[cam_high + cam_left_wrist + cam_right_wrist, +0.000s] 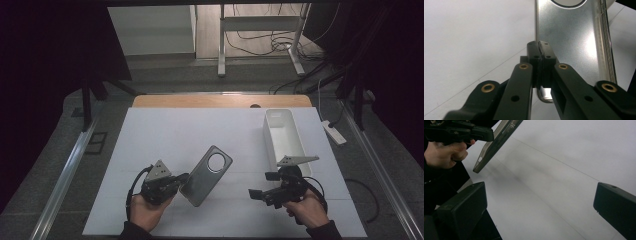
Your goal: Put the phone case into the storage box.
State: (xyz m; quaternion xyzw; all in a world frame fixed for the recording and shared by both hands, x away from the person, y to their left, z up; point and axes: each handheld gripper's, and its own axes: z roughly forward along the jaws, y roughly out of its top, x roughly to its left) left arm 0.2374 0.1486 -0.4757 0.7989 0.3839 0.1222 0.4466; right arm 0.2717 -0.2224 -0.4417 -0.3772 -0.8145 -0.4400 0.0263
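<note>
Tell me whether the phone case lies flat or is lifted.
Lifted: the left hand-held gripper pinches the phone case's edge, tilting it above the table.

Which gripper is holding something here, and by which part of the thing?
The left gripper is shut on the clear phone case, pinching its side edge near one end. The right gripper is open and holds nothing.

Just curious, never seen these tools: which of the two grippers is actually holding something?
The left gripper: its jaws are clamped on the edge of the grey phone case. The right gripper stands open over the white table.
</note>
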